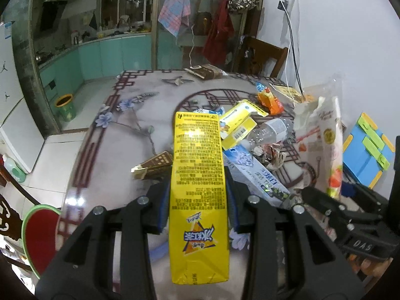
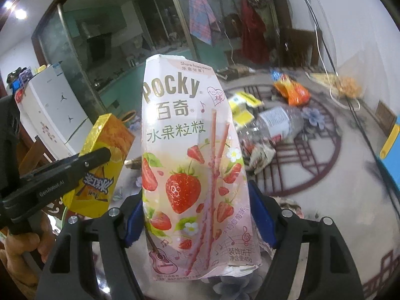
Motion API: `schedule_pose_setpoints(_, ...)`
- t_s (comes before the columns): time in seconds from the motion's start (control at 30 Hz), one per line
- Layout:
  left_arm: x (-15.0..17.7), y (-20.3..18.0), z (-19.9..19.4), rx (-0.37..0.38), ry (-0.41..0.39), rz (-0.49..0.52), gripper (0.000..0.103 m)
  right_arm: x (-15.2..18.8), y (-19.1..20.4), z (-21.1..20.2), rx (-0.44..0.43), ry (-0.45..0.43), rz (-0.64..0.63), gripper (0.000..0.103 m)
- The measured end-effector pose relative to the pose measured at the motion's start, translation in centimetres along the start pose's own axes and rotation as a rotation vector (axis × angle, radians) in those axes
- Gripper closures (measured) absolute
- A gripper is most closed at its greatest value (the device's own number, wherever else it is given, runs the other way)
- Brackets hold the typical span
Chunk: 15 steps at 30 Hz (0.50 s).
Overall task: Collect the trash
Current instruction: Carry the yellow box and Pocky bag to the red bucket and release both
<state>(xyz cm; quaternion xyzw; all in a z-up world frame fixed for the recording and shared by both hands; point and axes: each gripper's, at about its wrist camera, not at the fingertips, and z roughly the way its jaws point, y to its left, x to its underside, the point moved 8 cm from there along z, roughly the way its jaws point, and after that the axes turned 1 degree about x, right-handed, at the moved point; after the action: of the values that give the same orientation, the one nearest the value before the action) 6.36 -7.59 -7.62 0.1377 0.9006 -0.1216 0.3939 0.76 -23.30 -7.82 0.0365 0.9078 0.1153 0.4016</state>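
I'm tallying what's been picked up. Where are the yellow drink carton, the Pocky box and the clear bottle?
yellow drink carton [image 1: 197, 175], left wrist view, printed back panel.
Pocky box [image 2: 190, 150], right wrist view, front face.
clear bottle [image 2: 277, 122], right wrist view, label.

Place: a lived-in home, dining corner opening onto a kitchen.
Table: a dining table [image 1: 140, 130] with a flower-and-lattice top, wooden chair [image 1: 265, 55] at its far edge.
Kitchen: teal cabinets [image 1: 105, 57] and a range hood [image 1: 51, 16] behind a glass partition.
Fridge: white refrigerator [image 2: 53, 105], past the table's left edge.
Wall: clothes and a plaid towel [image 1: 175, 7] hanging beyond the far edge.
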Motion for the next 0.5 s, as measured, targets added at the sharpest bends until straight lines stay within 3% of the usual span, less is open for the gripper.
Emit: schedule_pose_setpoints(0.5,0.6,5.5,-4.9,-0.045,-0.062,-0.062,0.067,-1.0,6.9,-1.3,-0.045,-0.04,-0.087,0.032)
